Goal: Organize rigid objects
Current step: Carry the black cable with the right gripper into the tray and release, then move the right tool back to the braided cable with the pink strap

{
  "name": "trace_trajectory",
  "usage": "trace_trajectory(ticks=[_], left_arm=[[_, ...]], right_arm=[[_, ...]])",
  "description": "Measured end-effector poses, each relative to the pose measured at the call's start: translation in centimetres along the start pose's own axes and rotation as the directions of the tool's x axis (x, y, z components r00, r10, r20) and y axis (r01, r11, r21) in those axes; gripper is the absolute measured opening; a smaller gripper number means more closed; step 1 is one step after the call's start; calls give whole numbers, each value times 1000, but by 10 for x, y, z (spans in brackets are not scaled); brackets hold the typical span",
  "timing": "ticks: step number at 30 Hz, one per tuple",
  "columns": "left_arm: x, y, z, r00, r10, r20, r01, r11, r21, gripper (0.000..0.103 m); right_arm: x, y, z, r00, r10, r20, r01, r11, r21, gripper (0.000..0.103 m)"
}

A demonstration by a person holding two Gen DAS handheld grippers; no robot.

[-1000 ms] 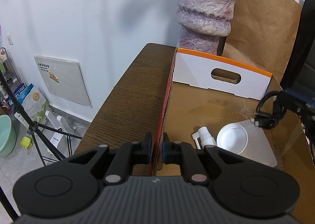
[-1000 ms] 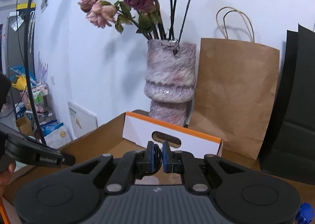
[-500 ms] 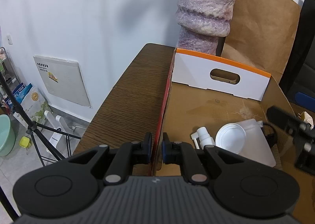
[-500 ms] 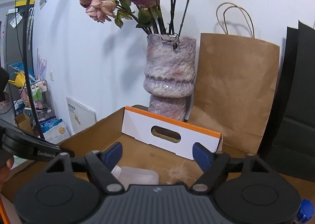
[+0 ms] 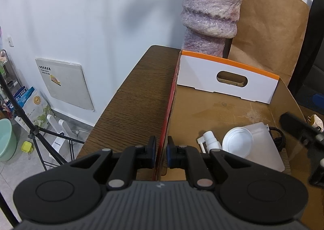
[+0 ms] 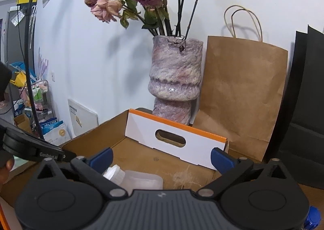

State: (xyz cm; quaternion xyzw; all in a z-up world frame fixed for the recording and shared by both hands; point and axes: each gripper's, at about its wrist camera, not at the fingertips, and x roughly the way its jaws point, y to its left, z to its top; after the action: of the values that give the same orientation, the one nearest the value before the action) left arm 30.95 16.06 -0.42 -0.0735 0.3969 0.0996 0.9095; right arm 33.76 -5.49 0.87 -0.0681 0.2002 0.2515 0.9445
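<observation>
An open cardboard box (image 5: 218, 110) with a white, orange-edged end panel sits on the wooden table (image 5: 137, 98). My left gripper (image 5: 161, 149) is shut on the box's left wall (image 5: 169, 108), one finger on each side. Inside lie a white spray bottle (image 5: 210, 142), a white round lid (image 5: 238, 142), a translucent flat container (image 5: 269, 149) and a black cable (image 5: 278, 139) at the right wall. My right gripper (image 6: 161, 159) hangs over the box (image 6: 91, 141) with its jaws opening wide and nothing between them. Below it show the bottle (image 6: 113, 173) and the container (image 6: 141, 179).
A tall purple vase (image 6: 175, 80) with dried roses and a brown paper bag (image 6: 243, 92) stand behind the box. Black panels (image 6: 303, 98) rise at the right. A white plug (image 5: 314, 122) lies outside the box's right wall. A tripod (image 5: 34, 128) stands on the floor left of the table.
The right gripper went from shut on the black cable to wide open. The cable dropped into the box beside the translucent container. The left gripper kept its grip on the wall.
</observation>
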Motion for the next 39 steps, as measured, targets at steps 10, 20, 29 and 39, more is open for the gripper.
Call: trace_trajectory(ticks=[10, 20, 29, 39], left_arm=[[0, 2, -1, 1000, -4, -1, 4, 1000, -6, 11], [0, 2, -1, 1000, -6, -3, 6, 1000, -7, 11], [0, 2, -1, 1000, -5, -1, 5, 1000, -7, 11], [0, -1, -1, 1000, 0, 3, 0, 1000, -3, 11]], right_arm=[[-37, -49, -2, 991, -99, 94, 90, 991, 96, 103], [-54, -128, -57, 944, -320, -76, 327, 936, 128, 103], [-54, -163, -104, 907, -344, -243, 387, 907, 163, 103], [-35, -163, -116, 908, -298, -294, 359, 916, 180, 103]])
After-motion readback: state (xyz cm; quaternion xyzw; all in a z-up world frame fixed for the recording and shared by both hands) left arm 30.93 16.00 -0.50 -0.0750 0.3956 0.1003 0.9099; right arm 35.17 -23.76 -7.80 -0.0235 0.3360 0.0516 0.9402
